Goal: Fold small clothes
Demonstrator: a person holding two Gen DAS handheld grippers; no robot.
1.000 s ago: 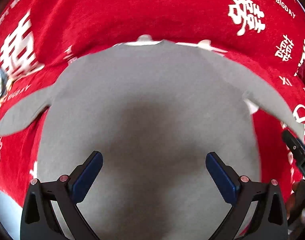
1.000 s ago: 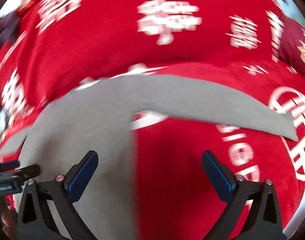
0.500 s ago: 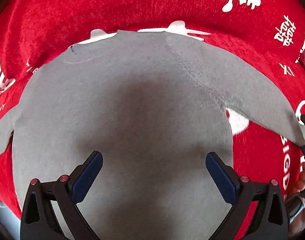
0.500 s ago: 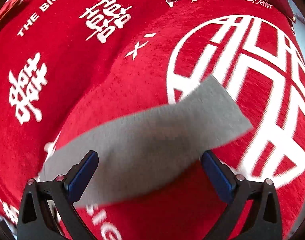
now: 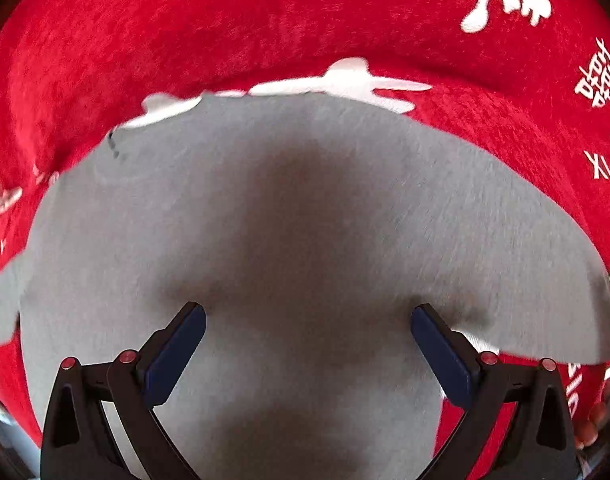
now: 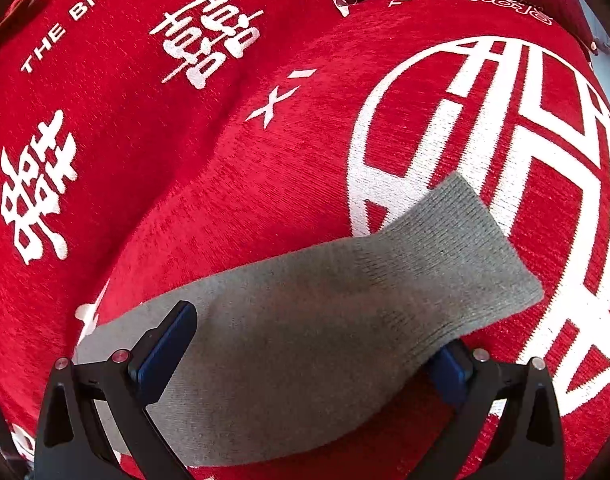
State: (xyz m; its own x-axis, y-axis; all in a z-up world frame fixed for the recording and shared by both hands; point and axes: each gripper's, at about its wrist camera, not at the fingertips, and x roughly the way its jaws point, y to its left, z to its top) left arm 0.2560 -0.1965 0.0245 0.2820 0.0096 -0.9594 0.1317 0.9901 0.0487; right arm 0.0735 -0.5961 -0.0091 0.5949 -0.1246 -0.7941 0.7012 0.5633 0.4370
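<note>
My left gripper (image 5: 308, 344) hangs wide over the grey top (image 5: 265, 240) spread on the red cloth (image 5: 185, 40). My right gripper (image 6: 313, 344) straddles the sleeve (image 6: 345, 300), wide; closing early risks bunching it.

Small grey knit top (image 5: 289, 240), spread flat on red cloth, body near, neckline at far edge, one ribbed-cuff sleeve (image 6: 405, 272) stretched right.
</note>
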